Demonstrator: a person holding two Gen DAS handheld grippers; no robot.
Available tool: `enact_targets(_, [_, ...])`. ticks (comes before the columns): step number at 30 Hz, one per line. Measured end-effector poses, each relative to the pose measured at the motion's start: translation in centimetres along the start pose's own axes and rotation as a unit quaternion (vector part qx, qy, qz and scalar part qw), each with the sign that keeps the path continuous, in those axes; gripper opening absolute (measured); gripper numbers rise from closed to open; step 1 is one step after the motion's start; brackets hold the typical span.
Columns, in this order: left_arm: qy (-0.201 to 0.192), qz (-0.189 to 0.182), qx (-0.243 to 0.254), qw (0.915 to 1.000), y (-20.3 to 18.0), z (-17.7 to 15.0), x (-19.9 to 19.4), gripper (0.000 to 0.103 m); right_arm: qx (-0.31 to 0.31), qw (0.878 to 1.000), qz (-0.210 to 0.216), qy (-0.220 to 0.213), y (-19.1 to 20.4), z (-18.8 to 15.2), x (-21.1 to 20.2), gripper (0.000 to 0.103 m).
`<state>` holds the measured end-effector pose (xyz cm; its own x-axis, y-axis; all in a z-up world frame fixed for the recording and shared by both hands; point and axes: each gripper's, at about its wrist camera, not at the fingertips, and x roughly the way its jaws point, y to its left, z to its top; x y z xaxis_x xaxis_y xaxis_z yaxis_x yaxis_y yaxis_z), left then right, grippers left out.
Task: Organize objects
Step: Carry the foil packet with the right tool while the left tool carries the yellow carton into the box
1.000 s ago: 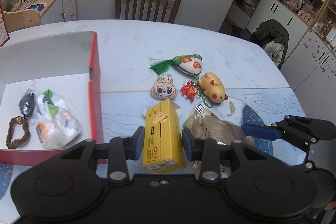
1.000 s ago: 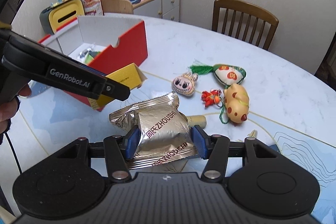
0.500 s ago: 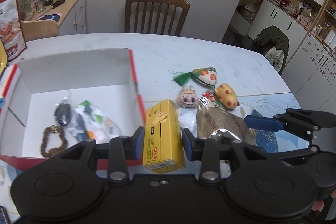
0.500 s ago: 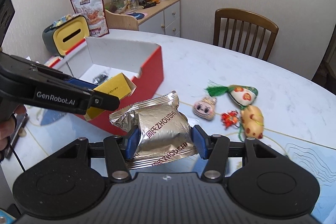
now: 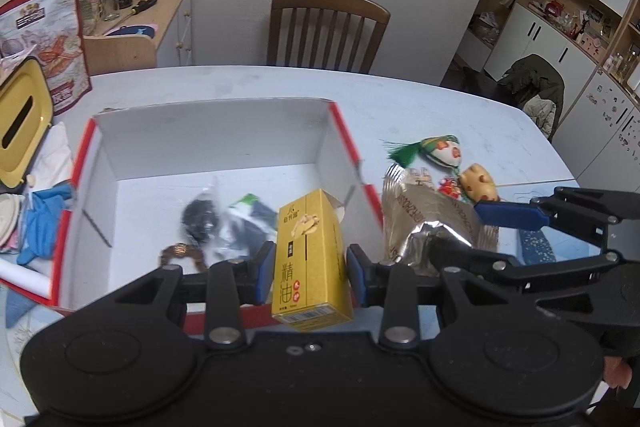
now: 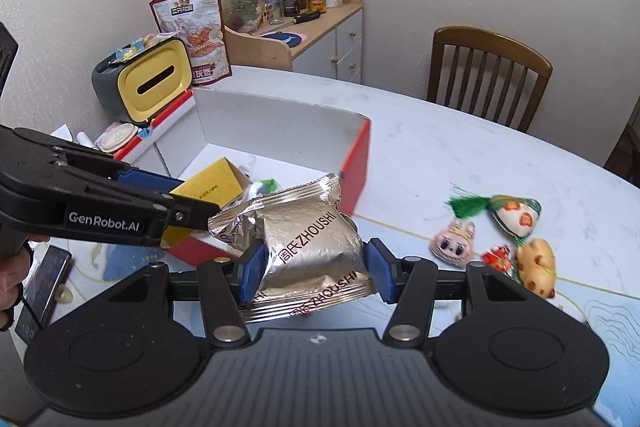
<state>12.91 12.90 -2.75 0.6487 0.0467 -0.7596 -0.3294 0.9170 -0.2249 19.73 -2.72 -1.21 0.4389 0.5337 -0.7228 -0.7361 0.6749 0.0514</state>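
My left gripper (image 5: 307, 275) is shut on a tall yellow carton (image 5: 310, 255), held upright over the near edge of the red box (image 5: 344, 139) with white inside walls. My right gripper (image 6: 314, 267) is shut on a silver foil snack packet (image 6: 308, 243), hanging just right of the box's near corner. That packet (image 5: 424, 215) and the right gripper's blue pad show at the right of the left wrist view; the carton (image 6: 208, 187) shows in the right wrist view. Inside the box lie a bead bracelet (image 5: 180, 251), a dark bundle (image 5: 200, 219) and a plastic bag (image 5: 244, 223), all blurred.
On the table right of the box lie a green tasselled pouch (image 6: 516, 213), a bunny-face charm (image 6: 454, 241), a small red charm (image 6: 496, 257) and a spotted yellow toy (image 6: 536, 265). A yellow tissue holder (image 6: 152, 79), a snack bag (image 6: 192, 31) and a phone (image 6: 44, 287) sit left; a chair (image 5: 326, 27) stands behind.
Both grippers have carried their loads leftward and a little up: the carton went from beside the box to over its near edge, and the foil packet came up to the box's corner.
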Motion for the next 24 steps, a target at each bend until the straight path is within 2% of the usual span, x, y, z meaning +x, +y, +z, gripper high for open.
enact_targets(15, [0.007, 0.053, -0.003, 0.9986, 8.9, 2.3, 2.8, 0.036, 0.0, 0.999, -0.029, 0.022, 4.6, 4.1, 6.5, 0.054])
enact_targets(24, [0.043, 0.065, 0.019, 0.9967, 10.7, 2.6, 6.5, 0.036, -0.012, 0.997, -0.055, 0.045, 6.1, 5.9, 11.5, 0.054])
